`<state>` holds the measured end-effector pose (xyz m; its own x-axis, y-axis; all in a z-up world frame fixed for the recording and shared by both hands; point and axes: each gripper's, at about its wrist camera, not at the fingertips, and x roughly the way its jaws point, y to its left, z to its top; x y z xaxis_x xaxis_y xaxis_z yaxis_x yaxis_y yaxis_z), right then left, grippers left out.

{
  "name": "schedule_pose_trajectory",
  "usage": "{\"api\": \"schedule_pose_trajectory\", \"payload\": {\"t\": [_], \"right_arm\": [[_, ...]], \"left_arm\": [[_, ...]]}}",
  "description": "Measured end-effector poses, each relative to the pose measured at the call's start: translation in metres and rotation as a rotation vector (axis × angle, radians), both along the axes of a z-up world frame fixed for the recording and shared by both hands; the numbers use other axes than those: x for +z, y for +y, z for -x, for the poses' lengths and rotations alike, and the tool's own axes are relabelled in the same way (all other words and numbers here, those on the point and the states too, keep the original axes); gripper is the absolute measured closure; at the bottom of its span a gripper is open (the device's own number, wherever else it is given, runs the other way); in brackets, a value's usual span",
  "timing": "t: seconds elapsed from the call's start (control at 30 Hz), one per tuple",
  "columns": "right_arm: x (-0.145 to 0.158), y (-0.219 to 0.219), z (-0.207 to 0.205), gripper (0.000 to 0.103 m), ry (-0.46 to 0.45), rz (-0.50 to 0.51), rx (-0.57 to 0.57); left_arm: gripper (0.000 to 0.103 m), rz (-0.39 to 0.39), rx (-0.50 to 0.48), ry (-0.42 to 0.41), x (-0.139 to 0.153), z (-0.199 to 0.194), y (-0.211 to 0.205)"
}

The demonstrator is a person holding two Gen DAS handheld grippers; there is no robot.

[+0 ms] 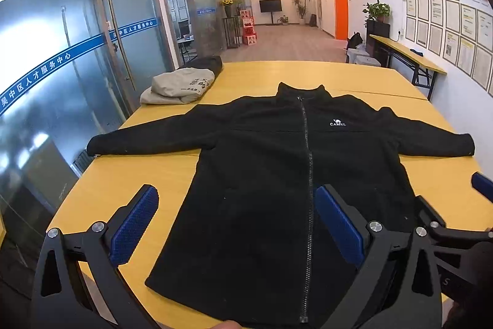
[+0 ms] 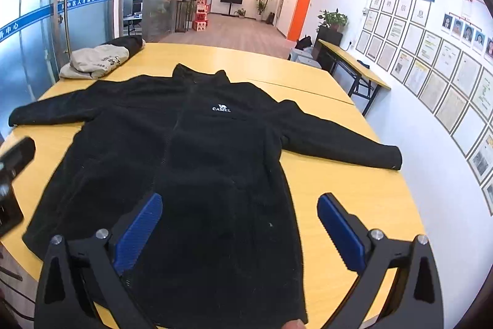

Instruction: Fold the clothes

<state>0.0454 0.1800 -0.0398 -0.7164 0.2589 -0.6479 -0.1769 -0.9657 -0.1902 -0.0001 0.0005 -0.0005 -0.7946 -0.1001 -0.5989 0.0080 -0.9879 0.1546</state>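
Across the middle of both frames, the black fleece jacket point(image 1: 271, 174) lies spread flat on the yellow table point(image 1: 129, 190); left gripper point(image 1: 237, 224) and right gripper point(image 2: 240, 232) gape wide, holding nothing; thick fleece could slip from a shallow pinch

— What's laid out?
— A black fleece jacket point(image 1: 265, 174), front up, spread flat on the yellow table point(image 1: 129, 184). It's zipped, collar at the far side, hem at the near edge.
— The sleeves?
— Both stretched straight out sideways, cuffs near the table's edges. A small white "CAMEL" logo point(image 2: 221, 108) sits on the chest.
— Anything else to fold?
— A beige garment point(image 1: 181, 85) bundled at the far left corner, against something dark point(image 1: 209, 63).
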Motion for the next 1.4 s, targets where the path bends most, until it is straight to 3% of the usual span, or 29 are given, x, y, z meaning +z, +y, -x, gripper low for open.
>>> {"api": "schedule_pose_trajectory", "payload": {"t": [0.13,0.23,0.37,0.63,1.4], "right_arm": [[-0.001,-0.01,-0.008,0.0,-0.01,-0.018,0.002],[0.0,-0.021,0.009,0.0,-0.081,-0.009,0.004],[-0.005,-0.017,0.013,0.0,-0.061,0.036,-0.004],[-0.007,-0.016,0.011,0.0,-0.098,0.023,0.004],[-0.005,-0.022,0.013,0.0,-0.089,0.02,-0.018]], "left_arm": [[0.0,-0.008,0.003,-0.01,-0.002,0.001,0.002],[0.0,-0.013,0.005,-0.017,-0.004,0.001,0.004],[0.0,-0.073,0.005,-0.015,-0.004,-0.001,-0.014],[0.0,-0.028,-0.032,-0.054,-0.002,0.002,-0.012],[0.0,-0.048,-0.023,-0.06,-0.001,0.008,-0.016]]}}
